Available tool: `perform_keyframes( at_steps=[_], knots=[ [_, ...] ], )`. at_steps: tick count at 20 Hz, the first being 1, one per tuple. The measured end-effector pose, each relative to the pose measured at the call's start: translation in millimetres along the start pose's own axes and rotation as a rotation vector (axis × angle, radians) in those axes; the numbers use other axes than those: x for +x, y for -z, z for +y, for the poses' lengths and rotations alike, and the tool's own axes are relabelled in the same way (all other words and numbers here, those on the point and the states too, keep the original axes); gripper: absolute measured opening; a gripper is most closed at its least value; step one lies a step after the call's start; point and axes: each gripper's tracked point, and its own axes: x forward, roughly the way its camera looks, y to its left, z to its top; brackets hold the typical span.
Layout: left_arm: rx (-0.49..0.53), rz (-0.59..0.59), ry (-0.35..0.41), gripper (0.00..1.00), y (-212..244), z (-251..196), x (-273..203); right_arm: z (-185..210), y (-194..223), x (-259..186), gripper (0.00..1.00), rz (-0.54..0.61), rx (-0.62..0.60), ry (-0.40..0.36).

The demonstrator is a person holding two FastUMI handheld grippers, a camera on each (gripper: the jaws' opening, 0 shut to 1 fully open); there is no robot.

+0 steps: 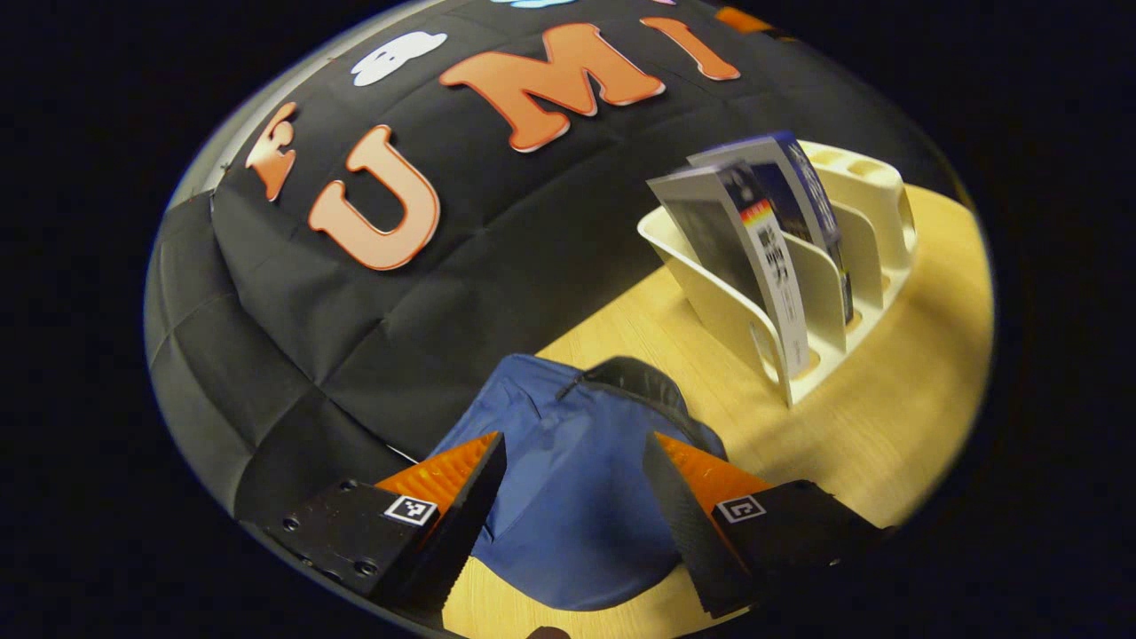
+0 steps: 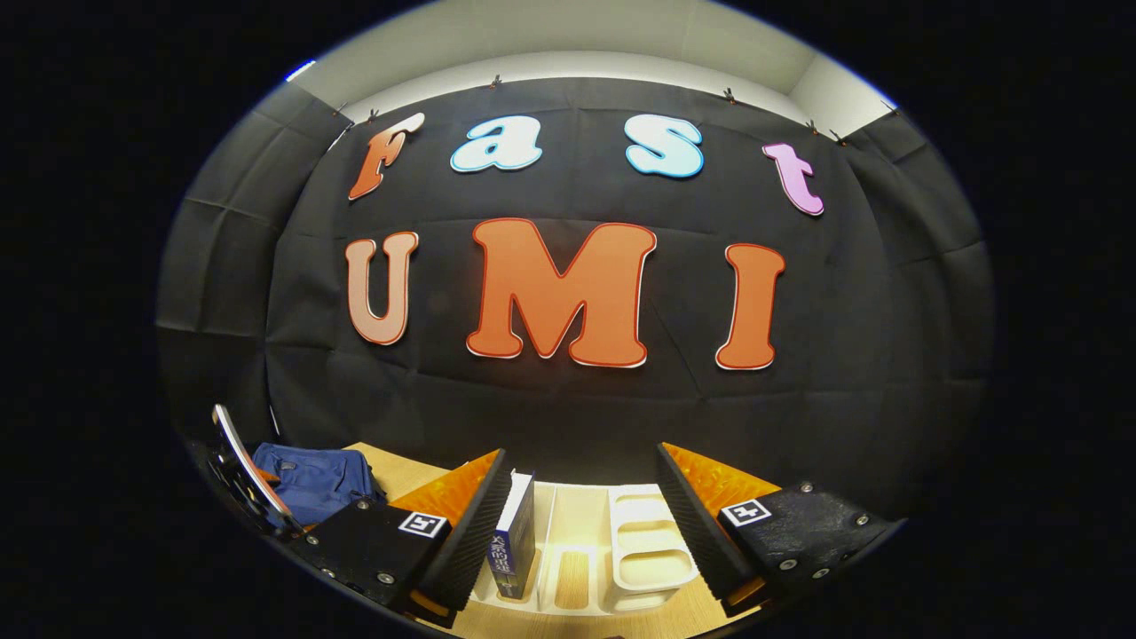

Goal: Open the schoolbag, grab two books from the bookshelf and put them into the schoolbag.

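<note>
Left gripper view: the left gripper [image 1: 575,461], jaws spread, hangs over the blue schoolbag [image 1: 568,497] on the surface [image 1: 887,417]; two books [image 1: 754,248] lean in the bookshelf [image 1: 825,355] beyond. Right gripper view: the right gripper [image 2: 581,479], jaws spread, holds nothing above the bookshelf [image 2: 648,559]; the schoolbag [image 2: 315,479] lies far left.
</note>
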Motion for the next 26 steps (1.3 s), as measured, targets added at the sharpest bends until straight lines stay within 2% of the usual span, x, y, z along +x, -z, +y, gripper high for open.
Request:
perform_keyframes(
  at_steps=[3, 10, 12, 13, 14, 20, 22, 23, 24, 25, 26],
  knots=[
    [0.069, 0.038, 0.051, 0.98, 20, -18, 7, -2, 5, 1, 0.96, 0.013, -0.003, 0.01],
    [0.117, 0.145, 0.139, 0.98, 57, -52, 12, -4, 12, 0, 0.96, 0.029, -0.016, 0.018],
    [0.146, 0.148, 0.115, 0.98, 61, -47, 16, -5, 12, 0, 0.96, 0.026, -0.018, 0.022],
    [0.149, 0.159, 0.103, 0.9, 65, -42, 18, -6, 12, 0, 0.96, 0.025, -0.018, 0.024],
    [0.149, 0.174, 0.103, 0.98, 68, -42, 21, -6, 12, 0, 0.96, 0.025, -0.018, 0.024],
    [0.194, 0.143, 0.05, 0.95, 63, -29, 25, -4, 11, -1, 0.96, 0.021, -0.014, 0.017],
    [0.192, 0.174, 0.086, 0.97, 70, -37, 26, -3, 11, -2, 0.96, 0.021, -0.008, 0.01],
    [0.186, 0.188, 0.107, 0.9, 73, -42, 29, -1, 12, -1, 0.96, 0.021, -0.009, 0.008],
    [0.187, 0.203, 0.12, 0.67, 75, -45, 28, 0, 11, -1, 0.96, 0.019, -0.012, 0.008],
    [0.191, 0.206, 0.126, 0.69, 74, -46, 26, 0, 11, -2, 0.96, 0.017, -0.015, 0.006],
    [0.199, 0.195, 0.126, 0.38, 70, -45, 27, 1, 11, -2, 0.97, 0.015, -0.019, 0.006]
  ],
)
